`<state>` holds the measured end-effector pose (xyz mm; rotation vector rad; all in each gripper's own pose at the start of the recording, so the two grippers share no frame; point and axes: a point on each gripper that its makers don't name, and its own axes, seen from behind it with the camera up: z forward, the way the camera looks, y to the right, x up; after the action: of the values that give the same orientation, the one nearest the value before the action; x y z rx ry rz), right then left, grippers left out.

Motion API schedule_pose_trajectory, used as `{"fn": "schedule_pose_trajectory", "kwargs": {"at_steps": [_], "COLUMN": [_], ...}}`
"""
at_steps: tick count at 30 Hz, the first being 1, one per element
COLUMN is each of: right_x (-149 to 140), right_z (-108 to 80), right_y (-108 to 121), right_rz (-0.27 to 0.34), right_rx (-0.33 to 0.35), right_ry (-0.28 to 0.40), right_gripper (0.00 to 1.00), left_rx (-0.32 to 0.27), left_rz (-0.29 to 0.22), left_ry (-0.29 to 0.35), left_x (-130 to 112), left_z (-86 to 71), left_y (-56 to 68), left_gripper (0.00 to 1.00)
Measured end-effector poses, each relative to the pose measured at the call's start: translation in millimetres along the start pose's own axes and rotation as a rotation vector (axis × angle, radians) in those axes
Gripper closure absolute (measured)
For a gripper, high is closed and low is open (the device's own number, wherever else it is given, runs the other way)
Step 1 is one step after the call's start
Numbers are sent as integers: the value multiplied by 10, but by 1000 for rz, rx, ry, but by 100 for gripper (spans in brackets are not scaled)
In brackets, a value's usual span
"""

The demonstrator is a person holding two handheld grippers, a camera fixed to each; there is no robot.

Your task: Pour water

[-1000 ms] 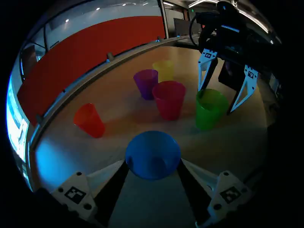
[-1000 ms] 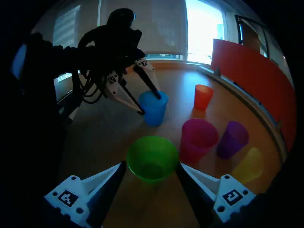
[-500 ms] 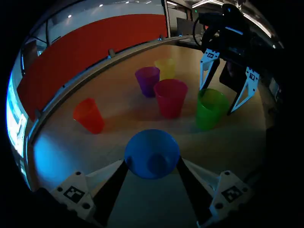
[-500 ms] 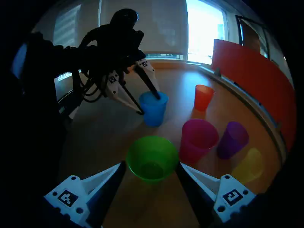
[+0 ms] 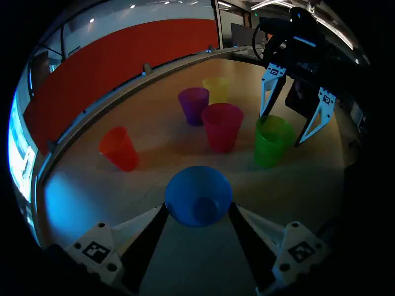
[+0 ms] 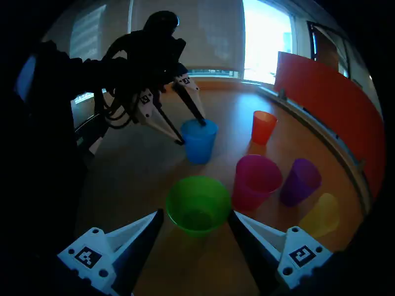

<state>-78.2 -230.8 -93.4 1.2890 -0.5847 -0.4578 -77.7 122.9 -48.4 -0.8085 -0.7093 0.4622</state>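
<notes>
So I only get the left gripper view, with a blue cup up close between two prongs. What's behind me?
Observer: The right gripper view faces you: a bright window lies behind you, beyond the table.
Operator: Who's holding my tool?
Observer: A person, seen as a dark arm behind the left tool, whose fingers flank the blue cup.
Operator: And that green cup?
Observer: Seen from above, the green cup touches both fingers of the right tool. Whether there's water inside, I can't tell.
</notes>
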Motion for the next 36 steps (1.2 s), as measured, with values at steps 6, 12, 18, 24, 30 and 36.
{"fn": "schedule_pose_trajectory", "kwargs": {"at_steps": [6,12,18,24,30,36], "right_x": [5,19,26,13,-32,-58], "right_z": [-33,-77,-144,-238,-347,-450], "right_y": [-5,-13,-42,-75,-66,-48], "right_rz": [-4,-11,-15,-14,-12,0], "right_rx": [-4,-14,-26,-40,-69,-103], "right_ry": [-2,-2,-2,-6,-15,-15], "right_gripper": [1,1,1,1,1,1], "left_rx": [9,29,49,76,98,123], "left_rz": [-4,-1,-6,-13,-26,-35], "left_ry": [-4,-2,0,2,7,17], "left_x": [-35,-62,-107,-161,-200,-198], "left_z": [-75,-172,-268,-375,-476,-550], "left_y": [-25,-59,-79,-116,-158,-219], "left_gripper": [11,11,10,10,10,10]}}
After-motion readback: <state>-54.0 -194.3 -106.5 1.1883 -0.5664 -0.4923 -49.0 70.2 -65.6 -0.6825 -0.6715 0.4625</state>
